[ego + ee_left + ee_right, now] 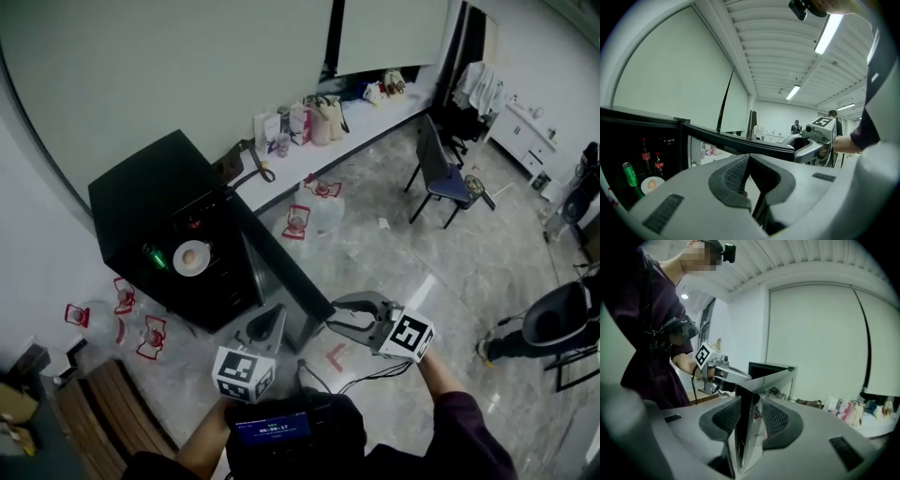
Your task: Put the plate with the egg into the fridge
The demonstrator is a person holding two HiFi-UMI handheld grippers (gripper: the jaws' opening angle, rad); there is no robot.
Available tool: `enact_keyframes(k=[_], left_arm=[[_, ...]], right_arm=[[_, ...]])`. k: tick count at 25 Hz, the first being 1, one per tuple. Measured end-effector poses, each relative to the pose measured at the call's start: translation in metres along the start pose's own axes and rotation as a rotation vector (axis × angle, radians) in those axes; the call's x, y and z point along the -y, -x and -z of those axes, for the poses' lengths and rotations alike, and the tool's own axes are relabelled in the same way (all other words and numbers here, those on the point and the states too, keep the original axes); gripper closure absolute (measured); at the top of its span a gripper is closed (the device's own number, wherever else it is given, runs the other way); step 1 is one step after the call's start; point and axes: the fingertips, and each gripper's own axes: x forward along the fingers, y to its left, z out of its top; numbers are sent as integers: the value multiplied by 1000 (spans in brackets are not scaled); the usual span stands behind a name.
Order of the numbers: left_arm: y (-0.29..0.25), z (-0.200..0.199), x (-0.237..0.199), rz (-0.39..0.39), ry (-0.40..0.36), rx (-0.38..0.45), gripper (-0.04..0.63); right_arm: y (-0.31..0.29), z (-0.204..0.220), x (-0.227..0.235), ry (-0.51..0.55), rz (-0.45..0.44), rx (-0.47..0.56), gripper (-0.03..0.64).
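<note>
Plate [191,259] with egg [189,255] sits inside fridge [150,192]; right gripper [333,316] clamped on door [278,261] edge, likely for closing; left gripper [270,319] closed, empty.

Grey marbled floor [394,272]. Pale blinds [169,66] along the wall. Long white tabletop [309,155] below them, crowded with bags [323,117] and cartons [267,127]. Blue chair [442,180] nearby, white cabinet [525,141] further right. Wooden bench [103,403] at lower left. Slatted ceiling [773,47], lit strip lights [793,92].

A white plate [200,267] holding a brown egg [188,255] sits inside the open black fridge [150,187].
</note>
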Motion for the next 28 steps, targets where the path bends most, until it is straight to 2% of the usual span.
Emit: enact_keyframes(k=[1,5,15,17,22,28], left_arm=[[6,0,-1,-22,14,-5,586],[31,10,-19,-135,79,-15,586],[122,16,-80,-483,104,41,586],[137,19,-85,-538,108,44,586],[177,23,-104,-657,140,62,586],[194,25,-124,-726,157,77,586]], right_arm=[[-4,-1,-7,7,-27,9,480],[-29,-5,-29,0,-123,75,503],[-113,-29,-85,20,-378,178,543],[-131,-34,-95,52,-404,195,609],[-163,-50,-108,55,-449,234,609],[-189,-60,-109,35,-446,242,609]])
